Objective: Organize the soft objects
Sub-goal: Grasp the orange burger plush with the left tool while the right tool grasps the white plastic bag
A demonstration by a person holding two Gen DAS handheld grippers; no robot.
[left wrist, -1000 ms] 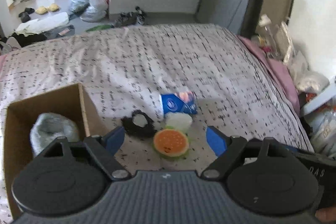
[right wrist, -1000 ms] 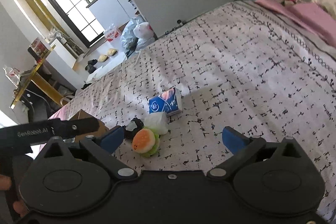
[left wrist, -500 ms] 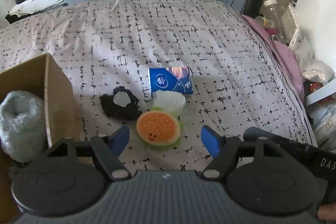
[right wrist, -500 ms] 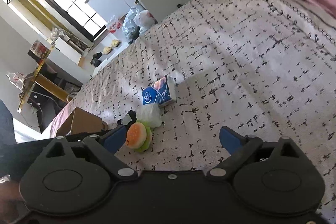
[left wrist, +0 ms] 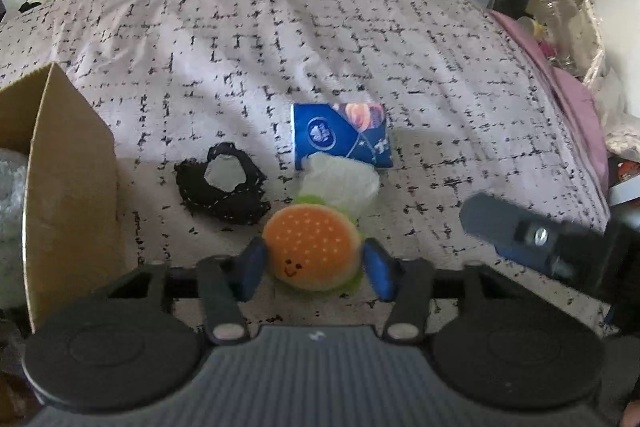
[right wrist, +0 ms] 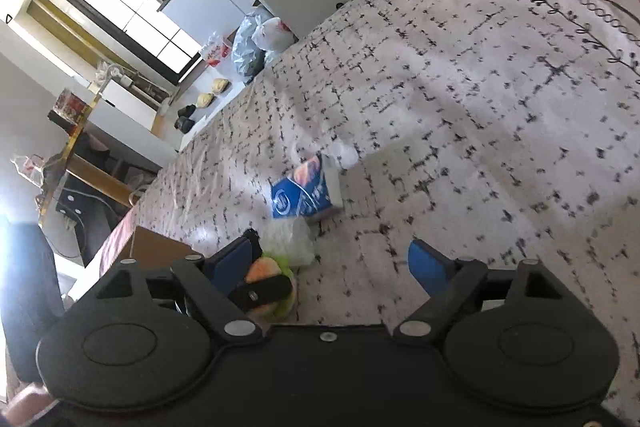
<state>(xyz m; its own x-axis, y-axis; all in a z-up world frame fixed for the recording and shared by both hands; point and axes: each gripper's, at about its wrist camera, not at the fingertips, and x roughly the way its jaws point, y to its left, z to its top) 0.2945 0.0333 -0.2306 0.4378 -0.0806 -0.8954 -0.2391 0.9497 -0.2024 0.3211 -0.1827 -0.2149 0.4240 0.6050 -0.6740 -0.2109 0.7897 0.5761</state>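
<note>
On the bed [left wrist: 420, 75], the left gripper [left wrist: 314, 267] has been closing and its blue pads now flank and touch the burger plush [left wrist: 312, 247] just right of the cardboard box [left wrist: 72, 187], while the right gripper [right wrist: 332, 263], narrowing, stands wide and empty.

Left gripper [left wrist: 314, 271] closing; right gripper [right wrist: 332, 263] wide.

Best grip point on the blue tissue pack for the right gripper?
Likely across the short width of the blue tissue pack, coming from above. It lies flat on the bedspread, so only its side edges offer purchase. The right gripper is open with nothing between its fingers. Avoid the white bag touching its near edge.
</note>
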